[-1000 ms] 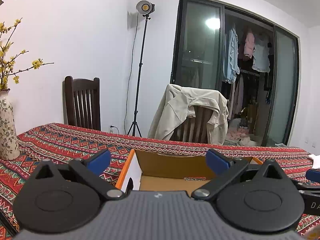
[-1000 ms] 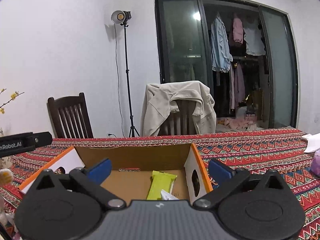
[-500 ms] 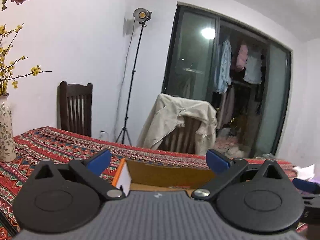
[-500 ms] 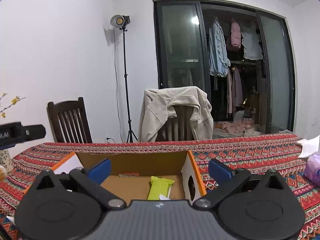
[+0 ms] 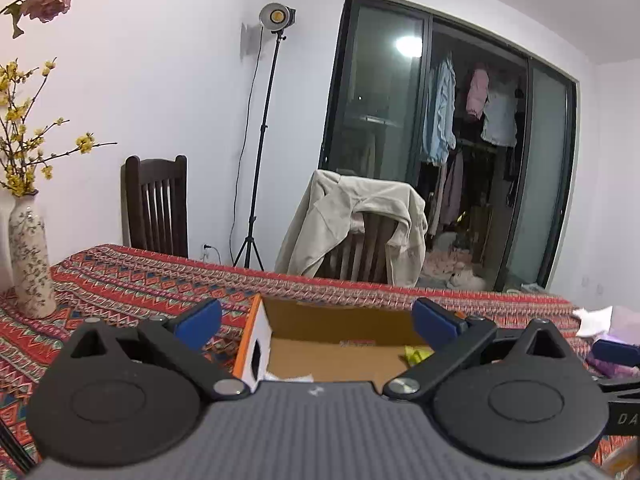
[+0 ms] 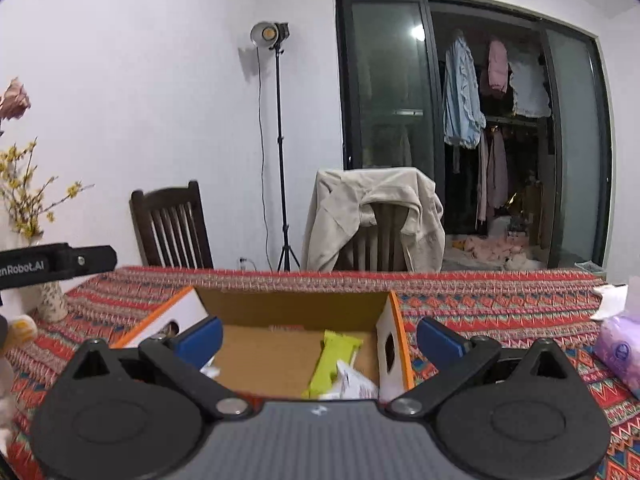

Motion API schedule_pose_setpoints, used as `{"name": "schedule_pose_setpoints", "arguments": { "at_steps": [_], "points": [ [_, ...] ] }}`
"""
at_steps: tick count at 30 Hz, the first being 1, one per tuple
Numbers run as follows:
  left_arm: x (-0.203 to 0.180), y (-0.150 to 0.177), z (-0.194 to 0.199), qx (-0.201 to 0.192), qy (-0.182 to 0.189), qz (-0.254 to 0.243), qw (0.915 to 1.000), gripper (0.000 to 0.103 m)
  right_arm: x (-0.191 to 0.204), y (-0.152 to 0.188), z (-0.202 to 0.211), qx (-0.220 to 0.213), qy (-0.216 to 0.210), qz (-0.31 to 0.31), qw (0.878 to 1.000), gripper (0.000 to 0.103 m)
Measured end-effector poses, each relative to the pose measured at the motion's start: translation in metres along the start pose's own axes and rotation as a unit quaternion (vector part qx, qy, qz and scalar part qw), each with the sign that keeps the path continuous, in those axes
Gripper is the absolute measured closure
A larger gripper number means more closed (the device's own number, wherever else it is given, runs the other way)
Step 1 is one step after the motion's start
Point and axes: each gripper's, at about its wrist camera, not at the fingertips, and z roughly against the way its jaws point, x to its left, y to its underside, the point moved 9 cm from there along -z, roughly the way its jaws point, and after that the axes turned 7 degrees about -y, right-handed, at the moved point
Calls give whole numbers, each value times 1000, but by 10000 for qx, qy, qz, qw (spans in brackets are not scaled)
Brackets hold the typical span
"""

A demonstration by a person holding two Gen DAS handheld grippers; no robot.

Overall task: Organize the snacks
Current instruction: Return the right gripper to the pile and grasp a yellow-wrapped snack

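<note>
An open cardboard box (image 5: 344, 322) (image 6: 292, 306) with orange-edged white sides stands on the patterned tablecloth, straight ahead in both wrist views. A lime-green snack packet (image 6: 332, 360) (image 5: 416, 354) and a white packet (image 6: 354, 384) lie inside at the box's right. My left gripper (image 5: 318, 322) is open above the box's near edge, nothing between its blue pads. My right gripper (image 6: 320, 340) is open too, held over the near side of the box, empty.
A flowered vase (image 5: 30, 256) stands on the table at the left. A purple tissue pack (image 6: 622, 352) and white paper (image 6: 610, 300) lie at the right. Two chairs, one draped with a beige jacket (image 5: 356, 224), stand behind the table, with a light stand (image 5: 260, 132).
Both views have tilted up and then back down toward the box. More of the box's inside and the green packet now show in the left wrist view. Both grippers stay open.
</note>
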Motion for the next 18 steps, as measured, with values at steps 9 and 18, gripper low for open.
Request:
{"name": "schedule_pose_setpoints", "arguments": {
  "at_steps": [9,18],
  "points": [
    [19,28,28,280,-130,-86,9995,0,-10,36,30,368,148,81,9992,0],
    [40,60,47,626,-259,-100,9977,0,-26,73,60,718,181,104,9972,0]
  ]
}}
